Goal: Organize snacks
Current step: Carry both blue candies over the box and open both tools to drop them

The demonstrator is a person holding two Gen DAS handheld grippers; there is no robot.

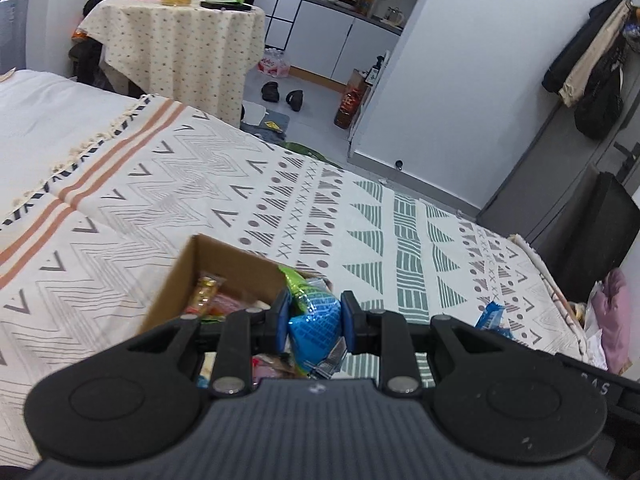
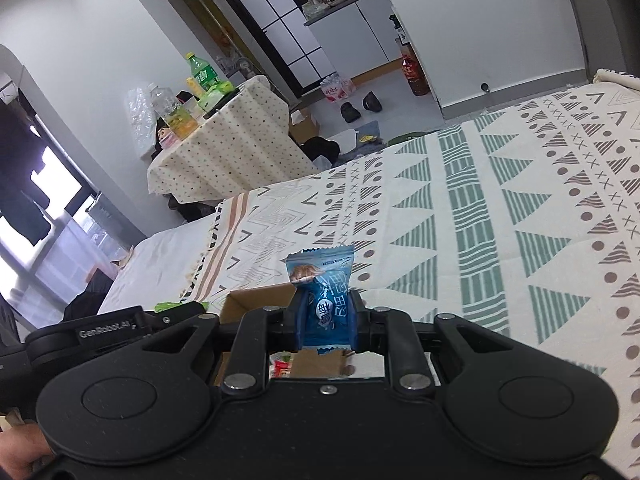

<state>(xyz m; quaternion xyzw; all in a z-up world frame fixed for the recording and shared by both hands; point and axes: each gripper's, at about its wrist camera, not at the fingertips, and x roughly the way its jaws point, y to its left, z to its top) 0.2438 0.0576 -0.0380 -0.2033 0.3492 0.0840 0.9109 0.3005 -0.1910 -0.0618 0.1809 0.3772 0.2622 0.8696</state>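
My left gripper (image 1: 314,320) is shut on a blue snack packet with a green top (image 1: 312,320), held above a brown cardboard box (image 1: 224,264) that has several wrapped snacks (image 1: 208,292) inside. The box sits on a patterned bedspread (image 1: 360,216). In the right wrist view my right gripper (image 2: 326,312) is shut on a small blue snack packet (image 2: 320,280) standing upright between the pads, over the same cardboard box (image 2: 256,300). The left gripper's body (image 2: 108,330) shows at the lower left there. Another blue packet (image 1: 494,318) lies on the bedspread right of the left gripper.
A small table with a dotted cloth (image 1: 188,48) carries bottles beyond the bed. Slippers (image 1: 282,94) and a pink pack (image 1: 274,65) lie on the grey floor. Coats (image 1: 592,68) hang on the right wall. A dark chair (image 1: 596,232) stands by the bed's corner.
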